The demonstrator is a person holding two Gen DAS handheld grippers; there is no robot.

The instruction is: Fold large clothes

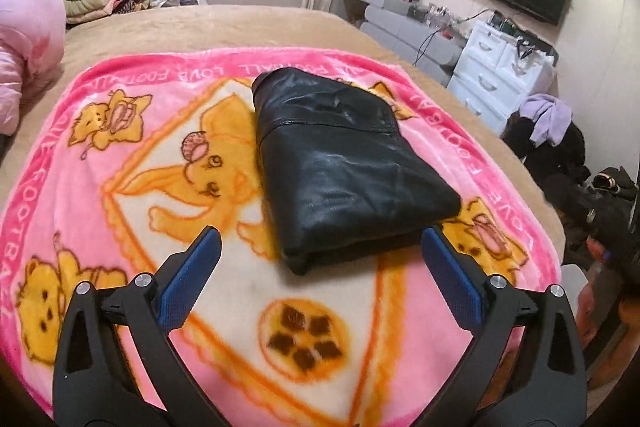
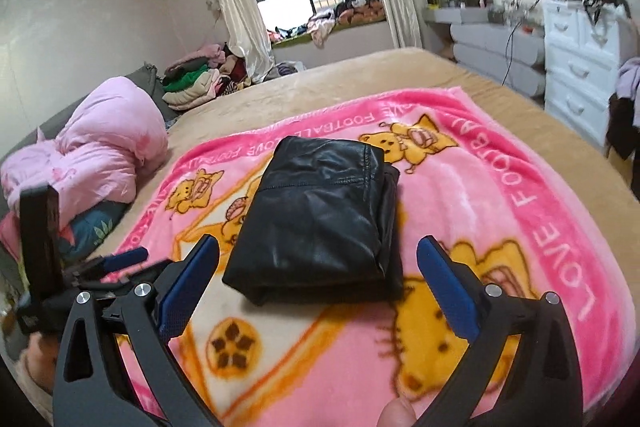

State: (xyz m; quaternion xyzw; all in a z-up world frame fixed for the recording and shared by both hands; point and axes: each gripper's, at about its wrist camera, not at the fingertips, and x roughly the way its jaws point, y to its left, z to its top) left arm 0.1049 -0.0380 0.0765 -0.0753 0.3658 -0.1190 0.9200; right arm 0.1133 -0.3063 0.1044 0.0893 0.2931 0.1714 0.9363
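A black leather garment [image 1: 340, 163] lies folded into a thick rectangle on the pink cartoon blanket [image 1: 168, 339]; it shows in the right wrist view too [image 2: 320, 223]. My left gripper [image 1: 322, 239] is open and empty, hovering just short of the garment's near edge, its blue pads [image 1: 192, 279] wide apart. My right gripper [image 2: 318, 251] is open and empty, also just in front of the garment's near edge. The left gripper shows at the left edge of the right wrist view [image 2: 120, 259].
The blanket [image 2: 520, 211] covers a tan bed [image 2: 360, 75]. A pink quilt [image 2: 96, 155] lies at the left. Stacked clothes [image 2: 192, 83] sit at the far corner. White drawers [image 2: 580, 67] and dark clothes [image 1: 560, 147] stand beside the bed's right side.
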